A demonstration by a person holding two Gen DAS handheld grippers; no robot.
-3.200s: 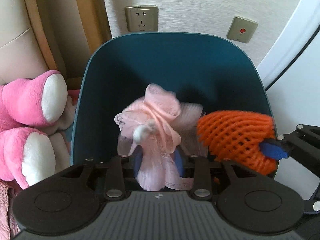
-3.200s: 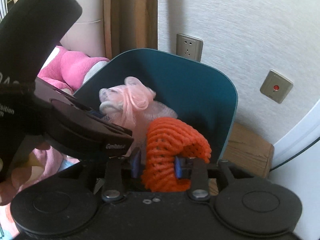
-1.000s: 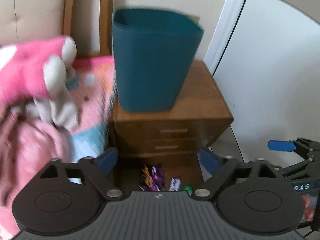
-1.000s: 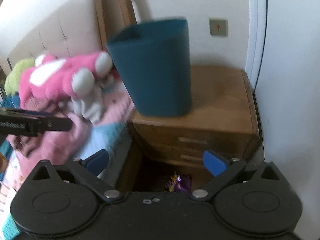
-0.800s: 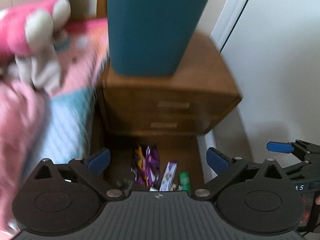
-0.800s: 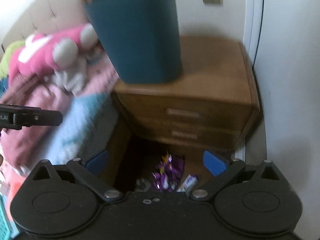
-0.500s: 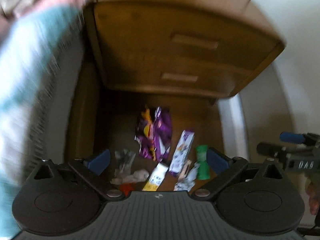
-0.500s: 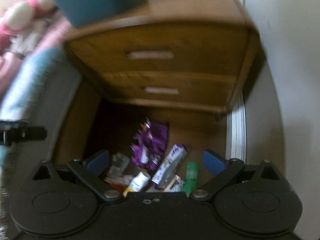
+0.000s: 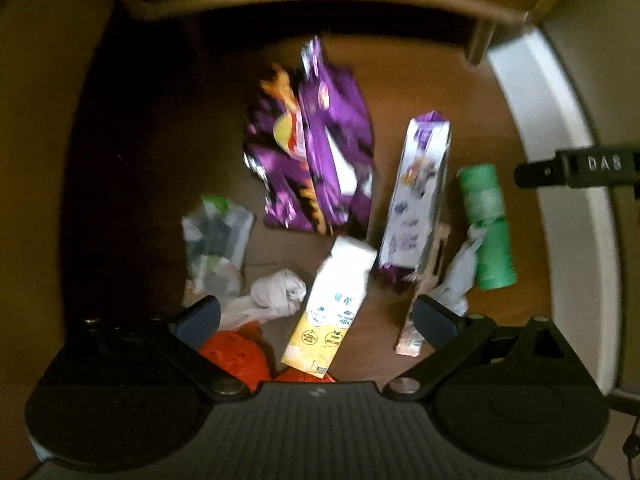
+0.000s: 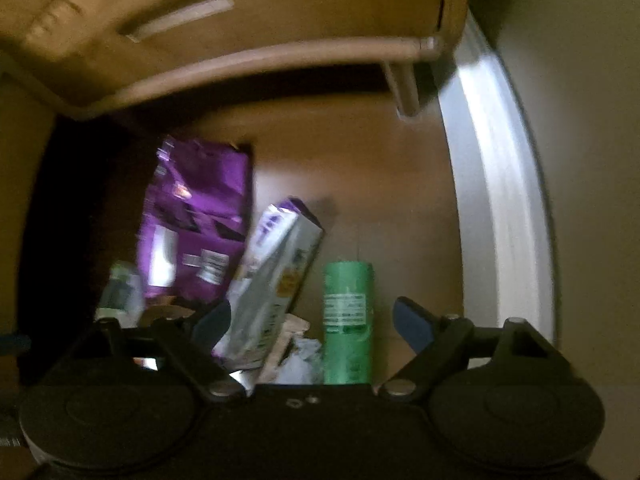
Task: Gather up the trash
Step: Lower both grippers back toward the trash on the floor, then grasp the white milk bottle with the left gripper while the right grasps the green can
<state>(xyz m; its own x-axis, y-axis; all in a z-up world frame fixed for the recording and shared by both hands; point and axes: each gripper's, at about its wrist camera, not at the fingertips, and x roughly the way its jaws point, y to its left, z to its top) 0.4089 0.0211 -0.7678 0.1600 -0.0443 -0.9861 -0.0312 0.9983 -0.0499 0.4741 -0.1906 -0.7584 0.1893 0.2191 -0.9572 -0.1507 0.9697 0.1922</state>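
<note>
1. The left gripper [image 9: 316, 318] points straight down at the floor, its jaws spread wide with nothing clamped between them.
2. Between its fingers and just ahead lies a yellow-and-white carton [image 9: 330, 316], tilted, apart from both pads. An orange net [image 9: 236, 354] sits close to the left finger, beside a crumpled white tissue [image 9: 276, 292].
3. Further ahead of the left gripper lies a purple snack bag [image 9: 316, 152]; ahead and to its right a purple-and-white box [image 9: 420, 200], and beyond that a green roll [image 9: 486, 228]. A clear wrapper [image 9: 214, 240] lies ahead to its left.
4. The right gripper [image 10: 310, 326] points steeply down, a little short of vertical. Its jaws have just been closing somewhat but stand wide apart, gripping nothing.
5. The purple-and-white box [image 10: 276, 276] and the green roll [image 10: 347, 320] lie within its span; whether the left finger touches the box I cannot tell, since the picture is blurred.
6. The wooden nightstand [image 10: 240, 20] stands ahead of both grippers, above the trash.
</note>
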